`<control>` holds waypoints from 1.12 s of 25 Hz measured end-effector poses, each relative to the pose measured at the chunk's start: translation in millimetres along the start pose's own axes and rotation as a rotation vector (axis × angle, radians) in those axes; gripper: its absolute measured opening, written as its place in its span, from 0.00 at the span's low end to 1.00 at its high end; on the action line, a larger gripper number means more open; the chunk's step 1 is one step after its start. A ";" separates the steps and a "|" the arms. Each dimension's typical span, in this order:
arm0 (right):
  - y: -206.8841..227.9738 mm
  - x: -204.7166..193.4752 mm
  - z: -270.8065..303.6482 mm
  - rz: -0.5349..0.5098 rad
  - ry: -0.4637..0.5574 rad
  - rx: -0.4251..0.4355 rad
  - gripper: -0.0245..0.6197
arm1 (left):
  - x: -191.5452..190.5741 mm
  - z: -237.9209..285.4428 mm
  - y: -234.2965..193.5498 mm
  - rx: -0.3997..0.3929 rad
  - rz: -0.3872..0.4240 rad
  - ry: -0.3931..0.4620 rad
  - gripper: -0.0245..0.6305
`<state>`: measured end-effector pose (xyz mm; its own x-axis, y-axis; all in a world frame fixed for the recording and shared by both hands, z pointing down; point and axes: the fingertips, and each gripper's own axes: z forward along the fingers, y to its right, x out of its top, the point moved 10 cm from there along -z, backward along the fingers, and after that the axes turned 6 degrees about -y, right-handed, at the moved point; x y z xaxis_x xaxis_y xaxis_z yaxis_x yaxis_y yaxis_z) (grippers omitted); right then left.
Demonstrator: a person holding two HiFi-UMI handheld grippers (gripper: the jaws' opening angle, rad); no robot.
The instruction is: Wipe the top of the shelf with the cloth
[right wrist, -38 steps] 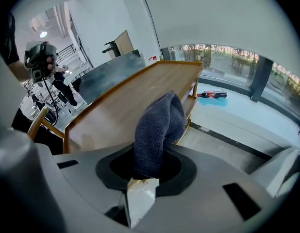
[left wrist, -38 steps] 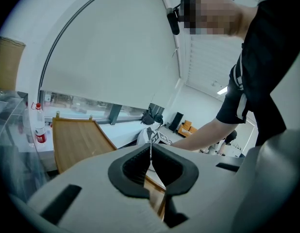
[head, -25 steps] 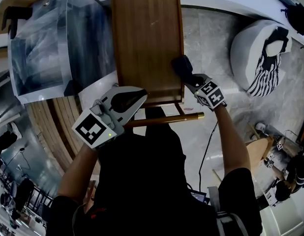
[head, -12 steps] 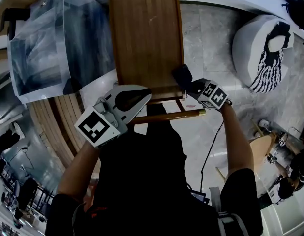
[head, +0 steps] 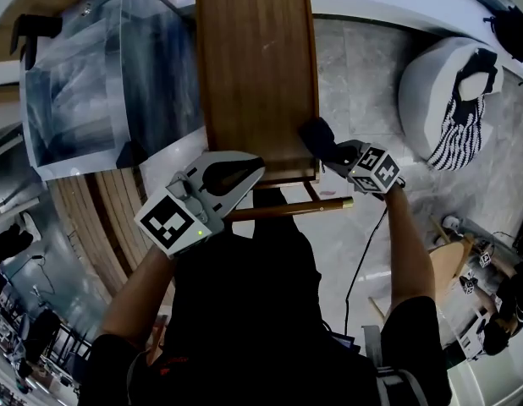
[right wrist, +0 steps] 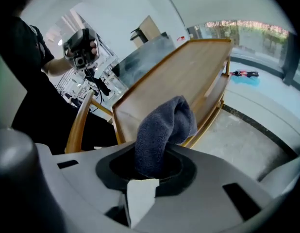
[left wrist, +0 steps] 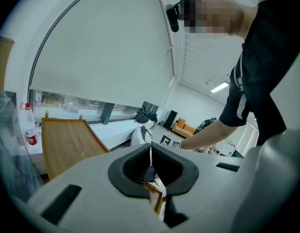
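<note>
Shelf (head: 257,66): smooth wood.
Cloth (right wrist: 162,130): dark, fuzzy; right gripper (right wrist: 150,171) pinched it at shelf's corner.
Left gripper (left wrist: 151,166): was closed, empty.
Box (head: 75,83): clear, beside shelf.

shelf (head: 257,66) end: cut by top edge | cloth (right wrist: 163,127) tail: hidden inside right claw (right wrist: 147,168)

Person wears a black short-sleeved top (head: 244,311). Left gripper (head: 249,172): pale grey shell, black jaw pads, black-and-white marker cube (head: 170,224), green light (head: 200,233). Right gripper (head: 331,150): matching cube (head: 376,169), thin black cable (head: 364,252).
</note>
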<state>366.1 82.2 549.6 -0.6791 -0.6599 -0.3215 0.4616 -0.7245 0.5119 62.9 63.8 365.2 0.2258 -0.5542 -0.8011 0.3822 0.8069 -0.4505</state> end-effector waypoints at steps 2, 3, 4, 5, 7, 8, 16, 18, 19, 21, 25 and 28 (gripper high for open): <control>-3.9 13.9 -13.4 0.017 0.069 -0.027 0.17 | 4.8 -6.2 -2.5 0.002 0.005 0.012 0.08; -6.5 21.9 -19.9 0.020 0.101 -0.040 0.17 | 7.4 -9.6 -4.3 0.002 0.012 0.020 0.08; -9.5 30.4 -26.3 0.020 0.132 -0.054 0.17 | 10.2 -13.0 -6.1 0.003 0.018 0.026 0.08; -12.6 39.0 -32.5 0.019 0.161 -0.067 0.17 | 12.9 -16.4 -7.6 0.003 0.024 0.031 0.08; -20.4 55.8 -43.3 0.017 0.214 -0.088 0.17 | 18.6 -23.7 -9.8 0.001 0.034 0.043 0.08; -25.3 64.1 -47.6 0.016 0.238 -0.097 0.17 | 21.7 -28.2 -10.5 0.000 0.040 0.051 0.08; -68.9 132.4 -73.1 0.046 0.406 -0.150 0.17 | 51.4 -83.7 -21.1 0.028 0.098 0.102 0.08; -79.5 149.6 -77.6 0.046 0.446 -0.158 0.17 | 57.7 -100.3 -25.5 0.043 0.116 0.114 0.08; -84.4 158.2 -80.0 0.044 0.462 -0.163 0.17 | 60.4 -108.1 -28.0 0.050 0.124 0.120 0.08; -94.2 174.8 -85.0 0.036 0.492 -0.171 0.17 | 64.4 -122.2 -31.8 0.061 0.136 0.128 0.08; -114.8 203.8 -97.5 0.023 0.554 -0.191 0.17 | 69.9 -145.6 -34.5 0.077 0.157 0.152 0.08; -131.5 222.5 -107.7 0.011 0.605 -0.203 0.17 | 74.6 -161.3 -34.6 0.091 0.173 0.171 0.08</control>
<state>215.8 9.1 325.0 -0.2589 -0.6201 -0.7406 0.6056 -0.7015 0.3757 -78.0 27.5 257.5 0.1429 -0.3610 -0.9215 0.4320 0.8605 -0.2701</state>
